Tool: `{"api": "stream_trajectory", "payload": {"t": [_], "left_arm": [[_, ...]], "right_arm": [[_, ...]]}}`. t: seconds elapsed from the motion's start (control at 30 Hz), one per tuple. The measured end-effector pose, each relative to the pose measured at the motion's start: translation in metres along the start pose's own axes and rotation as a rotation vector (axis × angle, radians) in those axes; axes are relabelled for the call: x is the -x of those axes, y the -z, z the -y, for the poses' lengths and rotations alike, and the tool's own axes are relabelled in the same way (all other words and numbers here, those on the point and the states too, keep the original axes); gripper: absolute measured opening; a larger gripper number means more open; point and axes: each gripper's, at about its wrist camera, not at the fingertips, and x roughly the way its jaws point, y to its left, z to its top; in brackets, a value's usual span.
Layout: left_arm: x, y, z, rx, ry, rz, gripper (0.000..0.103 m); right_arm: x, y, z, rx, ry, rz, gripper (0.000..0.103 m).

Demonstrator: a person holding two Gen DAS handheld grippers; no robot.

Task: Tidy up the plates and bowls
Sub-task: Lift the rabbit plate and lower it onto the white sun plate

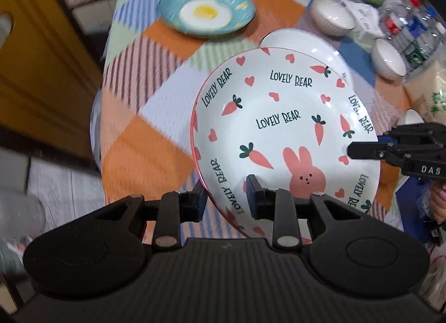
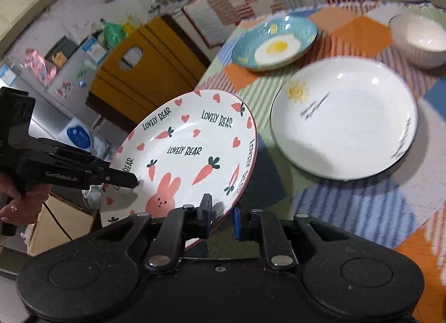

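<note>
Right wrist view: both my jaws grip the rabbit plate [image 2: 189,152] above the bench [image 2: 348,211]; stacking hardly begun, other dishes scattered.

Rabbit plate [image 1: 278,127]: a white ground is being shown, edged in pink and scattered with pink hearts, orange carrots with dark green tops, a pink rabbit and dark "LOVELY BEAR" lettering.
Egg plate [image 1: 206,10]: blue is being shown, with a white-and-yellow fried egg and small yellow marks.
Sun plate [image 2: 345,122]: white is being shown, with a yellow sun, dark script and a thin dark rim.
Bowls [image 1: 333,17]: white is being shown.
Tablecloth [image 1: 156,94]: a patchwork of orange, white, blue and green blocks and stripes is being shown.
Grippers [image 1: 225,197]: black is being shown.
</note>
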Motion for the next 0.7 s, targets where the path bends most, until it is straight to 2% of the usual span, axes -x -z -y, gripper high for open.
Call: {"api": "stream_trajectory", "payload": {"t": [0.17, 0.37, 0.5, 0.7], "left_arm": [[0.009, -0.024, 0.028, -0.053, 0.015, 0.051, 0.028], [-0.008, -0.049, 0.052, -0.05, 0.067, 0.101, 0.028], [-0.032, -0.069, 0.057, -0.026, 0.096, 0.086, 0.028], [-0.079, -0.097, 0.06, 0.021, 0.125, 0.044, 0.028]], "right_arm": [[0.034, -0.016, 0.012, 0.011, 0.012, 0.058, 0.02], [0.066, -0.035, 0.036, 0.025, 0.061, 0.091, 0.019], [0.069, -0.049, 0.051, 0.044, 0.111, 0.094, 0.019], [0.055, -0.07, 0.09, -0.001, 0.144, 0.051, 0.019]]}}
